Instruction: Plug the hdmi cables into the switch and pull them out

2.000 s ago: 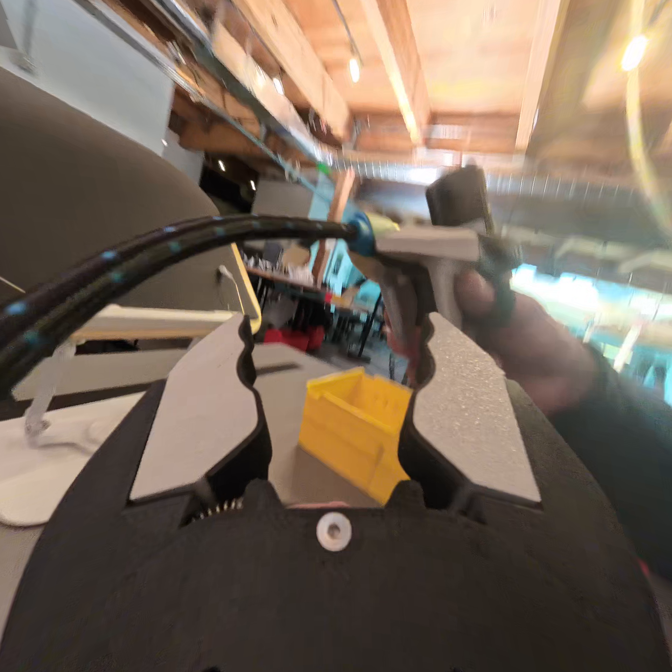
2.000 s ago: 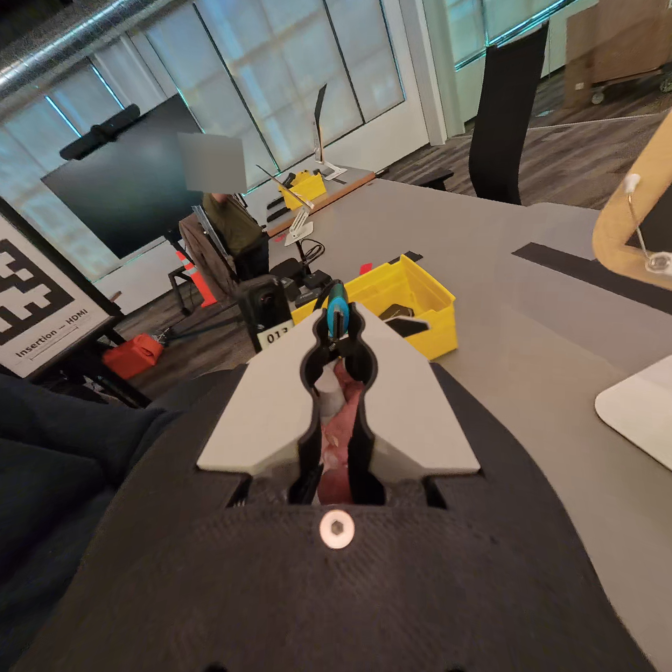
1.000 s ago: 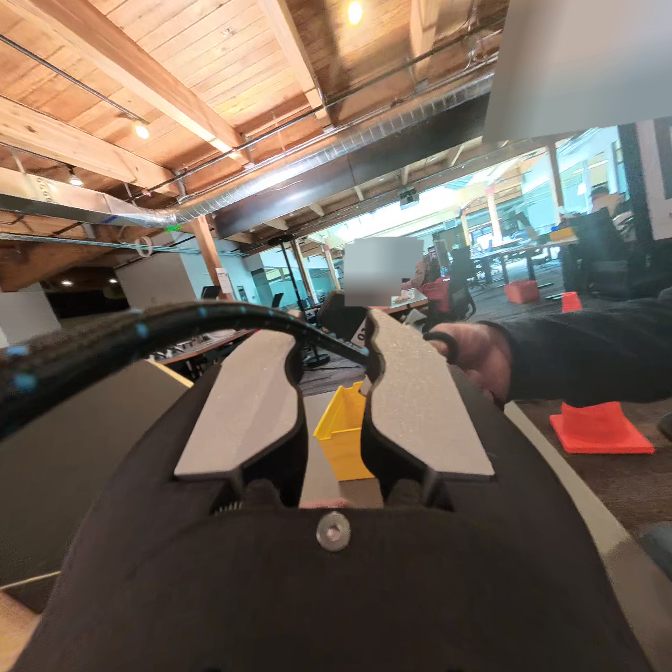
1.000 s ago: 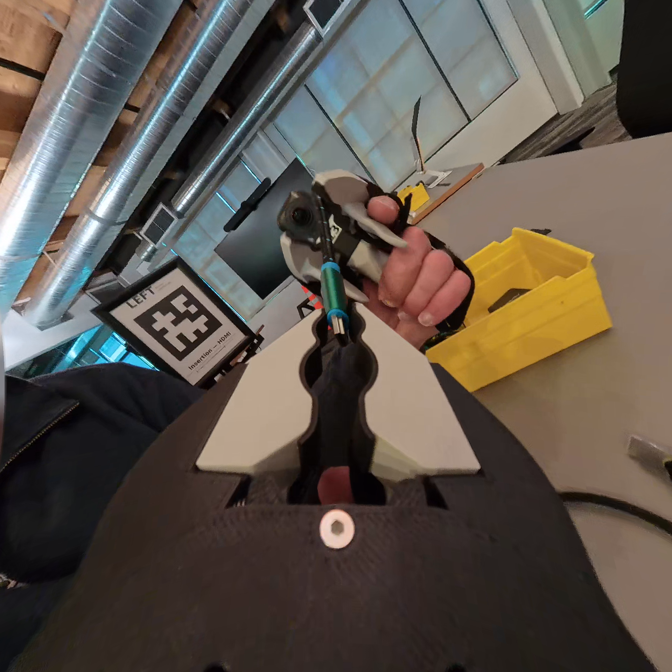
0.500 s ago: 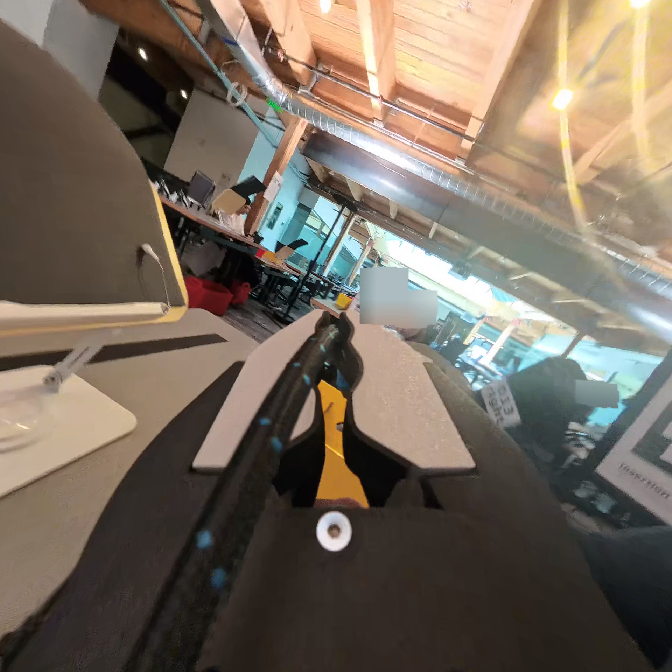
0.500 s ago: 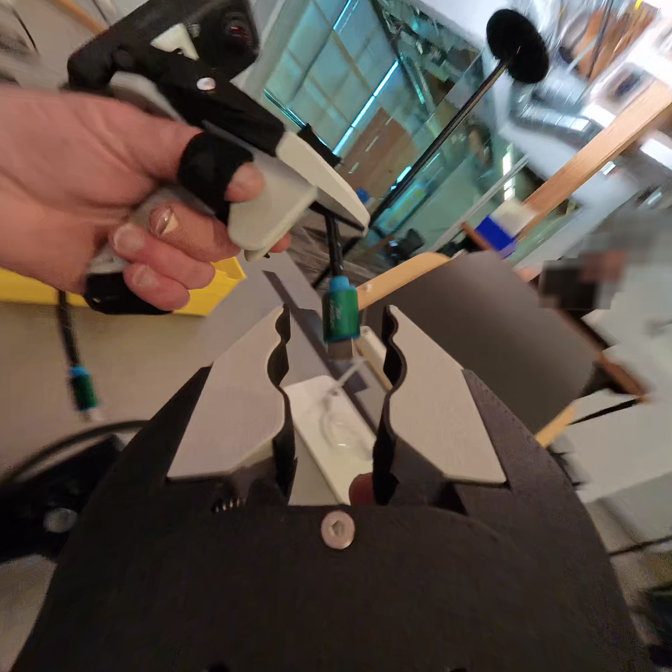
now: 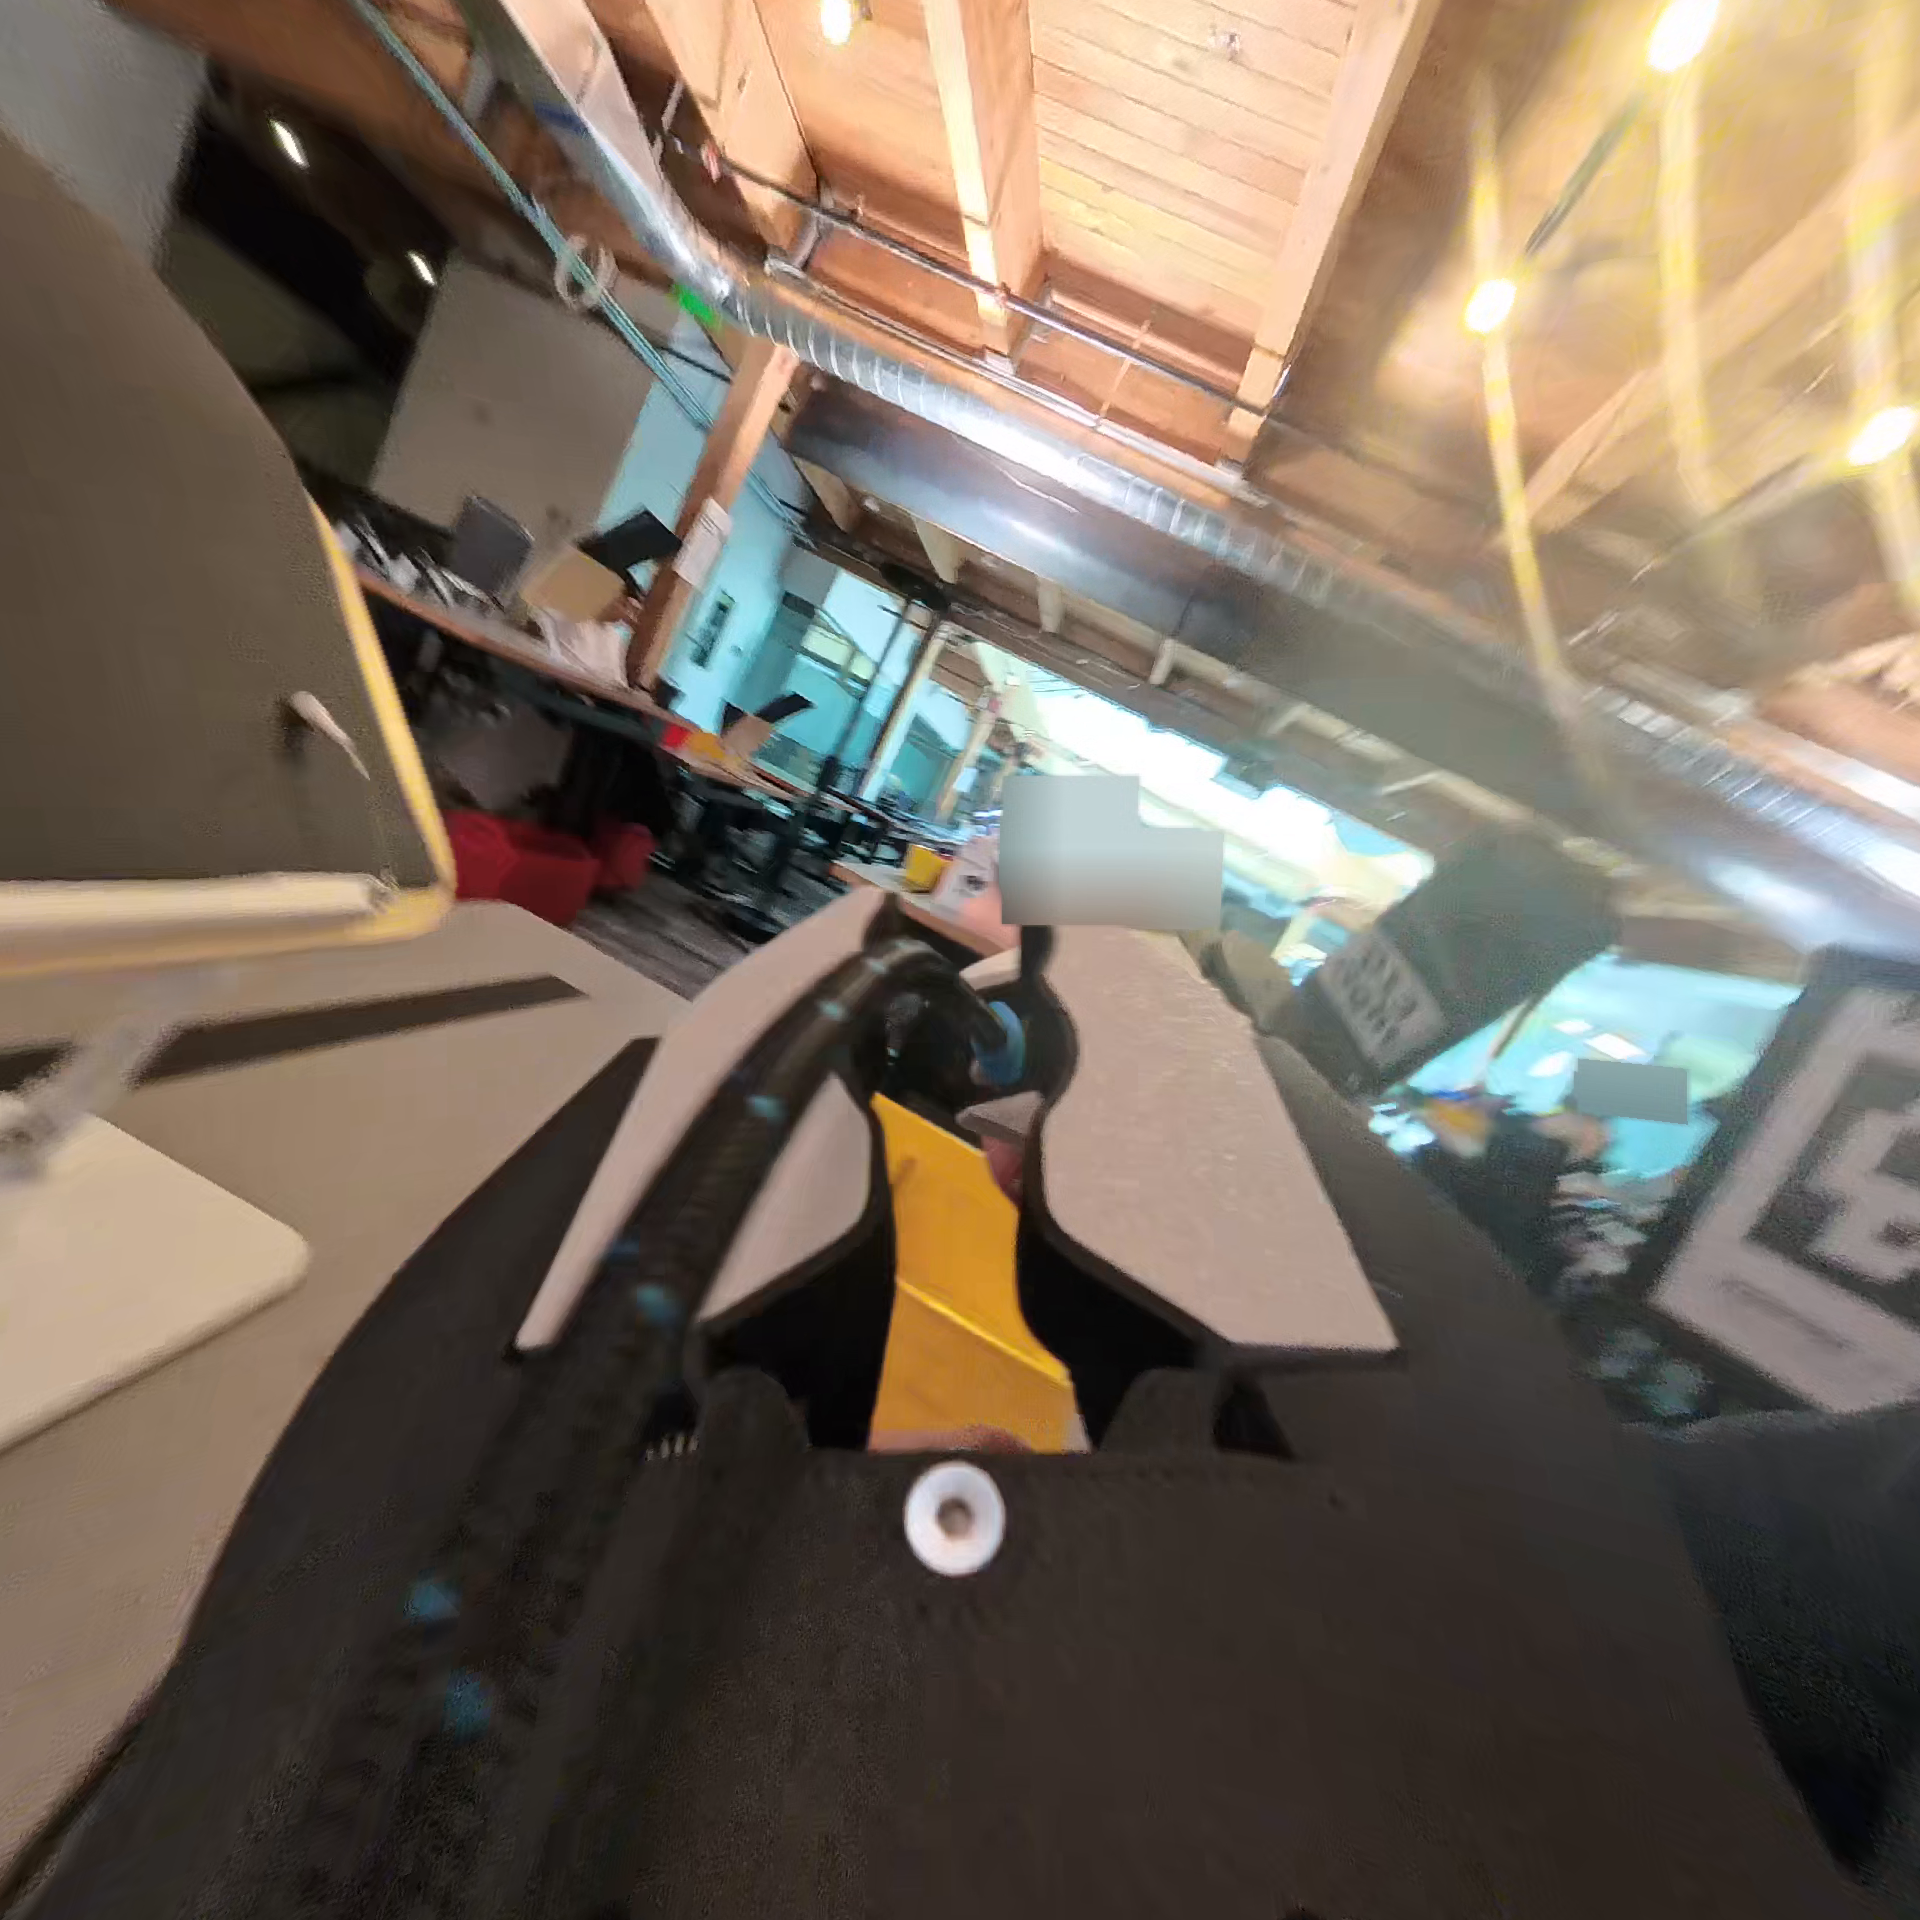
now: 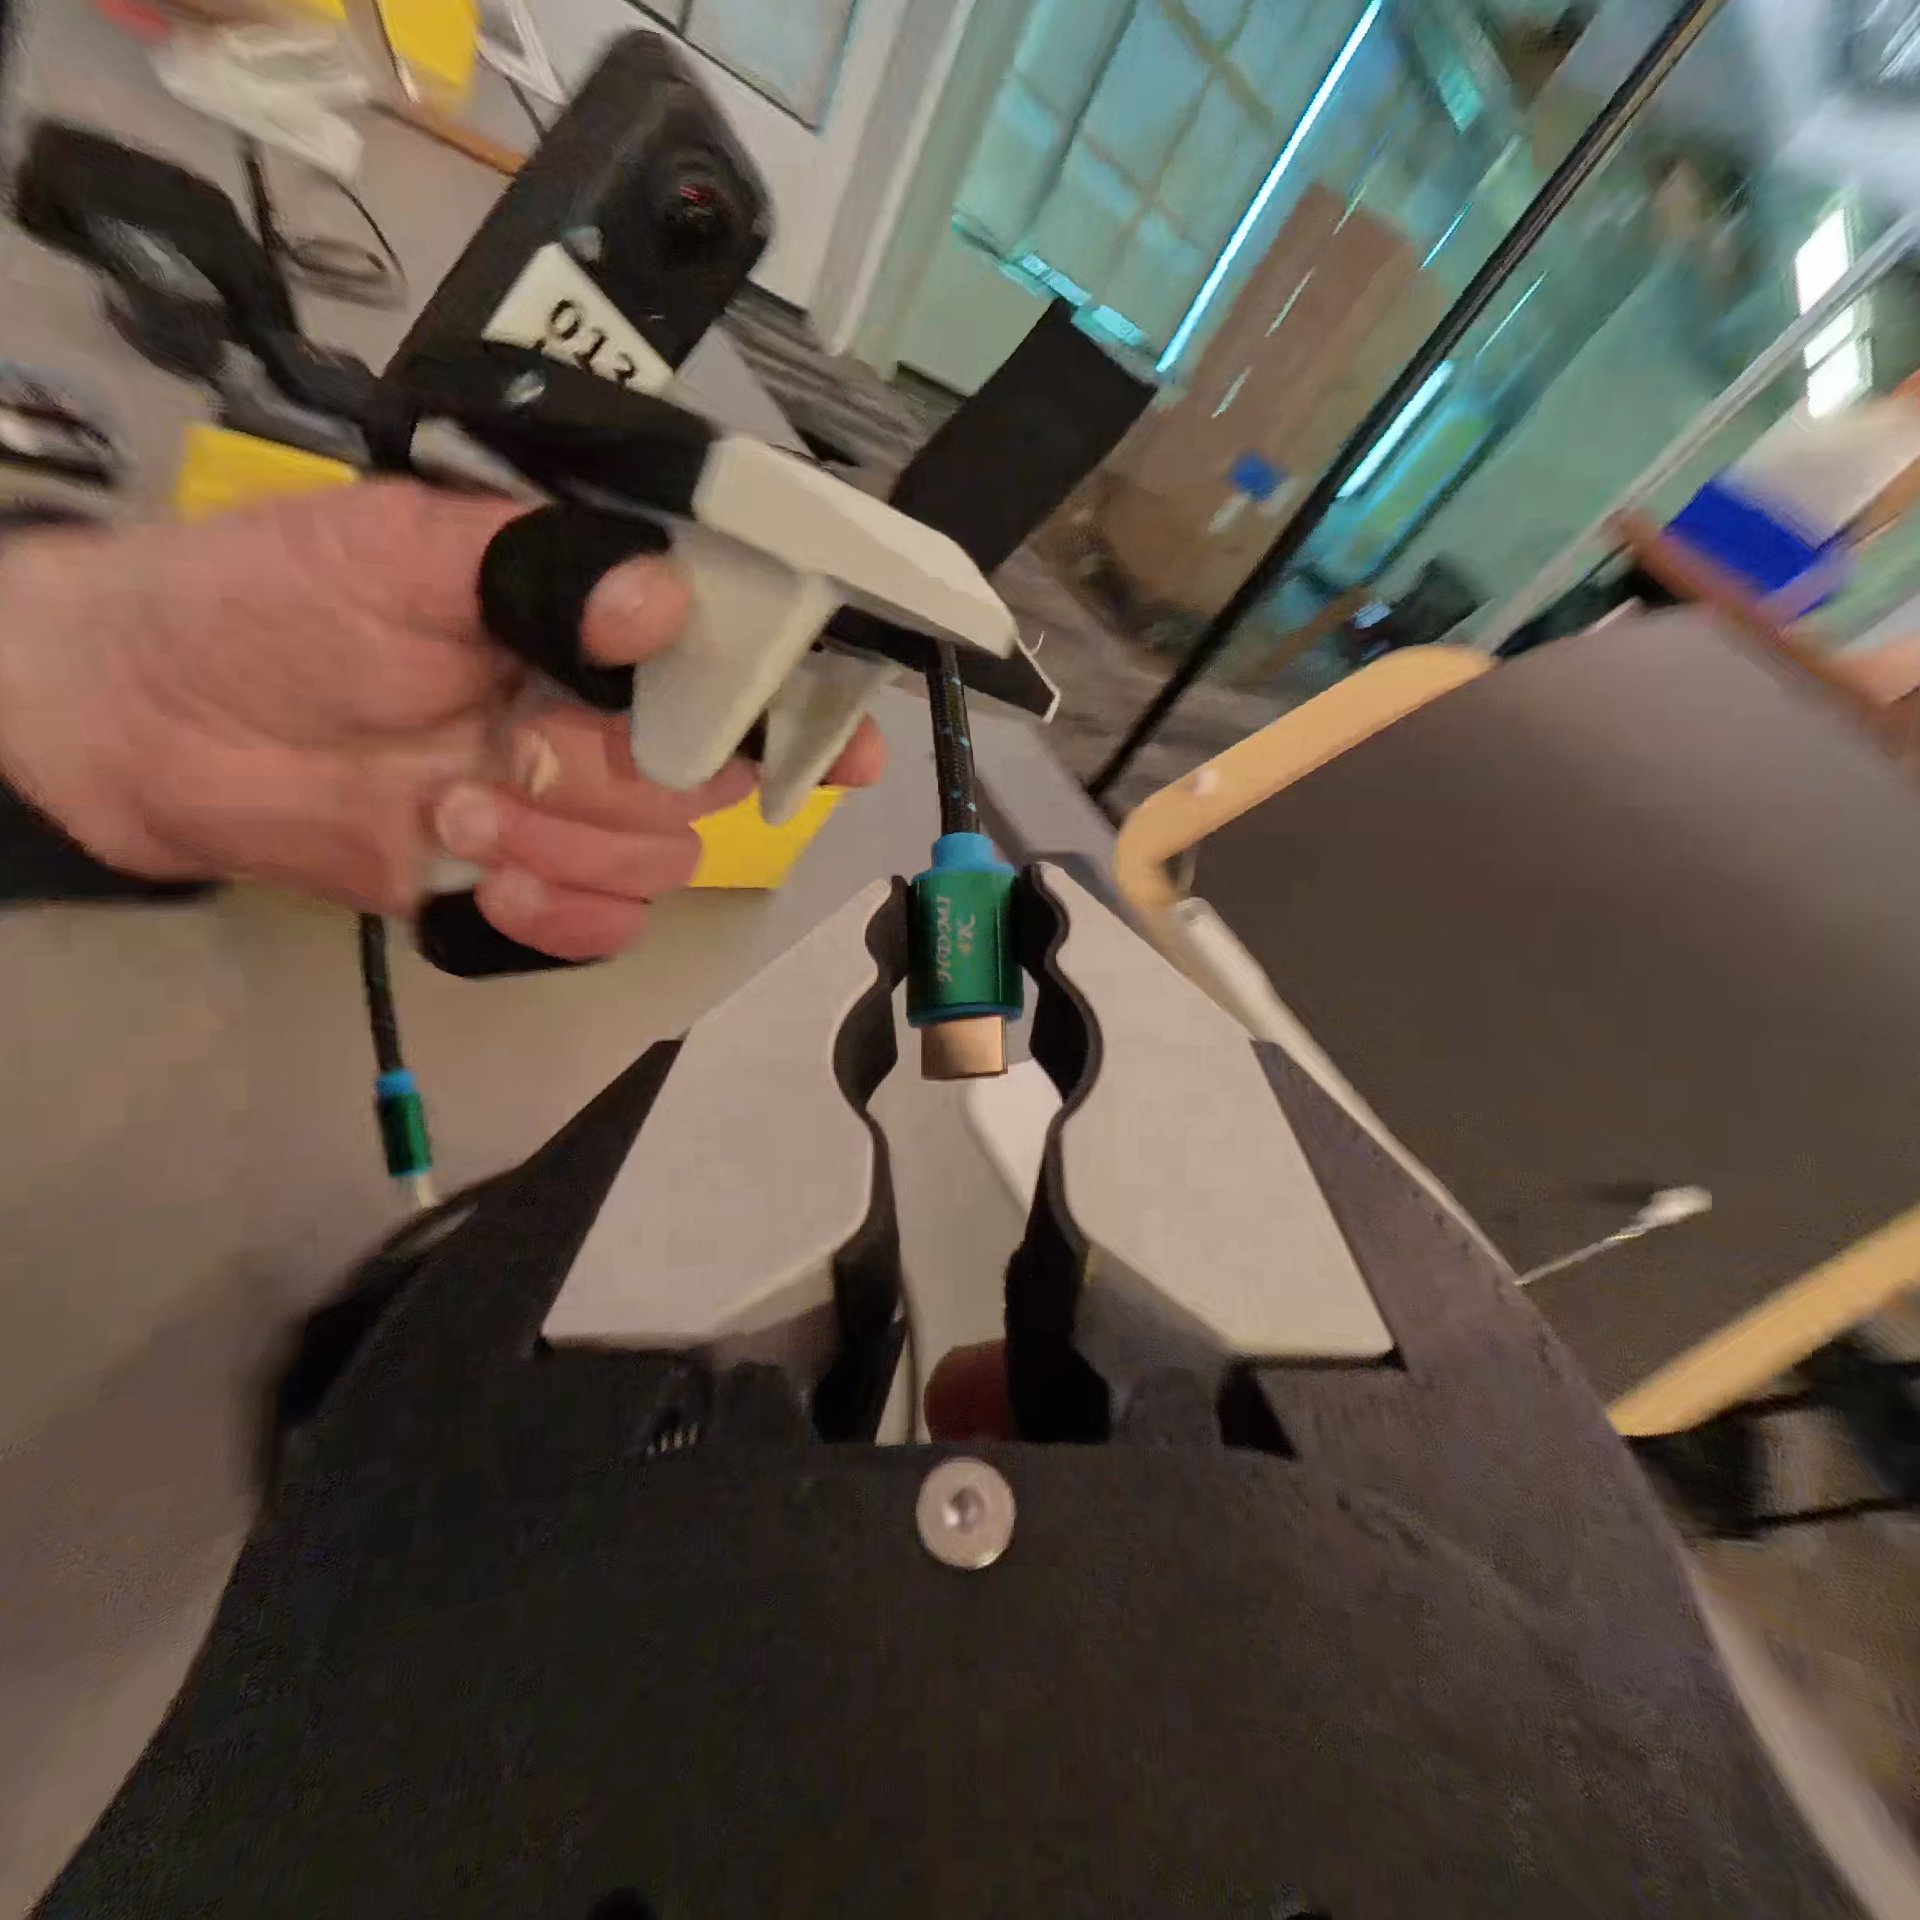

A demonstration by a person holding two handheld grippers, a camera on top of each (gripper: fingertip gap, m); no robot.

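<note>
My left gripper (image 7: 961, 925) is shut on a black braided hdmi cable (image 7: 727, 1143), which runs up over its left finger to a blue collar at the tips. In the right wrist view a hand holds that left gripper (image 8: 1013, 665) at the upper left, and the cable (image 8: 951, 748) hangs down from it. The cable ends in a green hdmi plug (image 8: 961, 956) with its metal end pointing towards the camera. My right gripper (image 8: 961, 883) is closed on the sides of this plug. A second green plug (image 8: 403, 1132) hangs at the left. I cannot make out the switch.
A yellow bin (image 7: 956, 1278) shows between the left fingers and behind the hand (image 8: 764, 842). A dark board with a tan rim (image 8: 1558, 935) stands at the right on a white base (image 7: 125, 1247). The grey table (image 8: 156, 1091) lies below. A blurred dark object (image 8: 384, 1299) sits at the lower left.
My right gripper was open around the hanging green plug and has closed on it. My left gripper keeps its hold on the cable and has shifted slightly.
</note>
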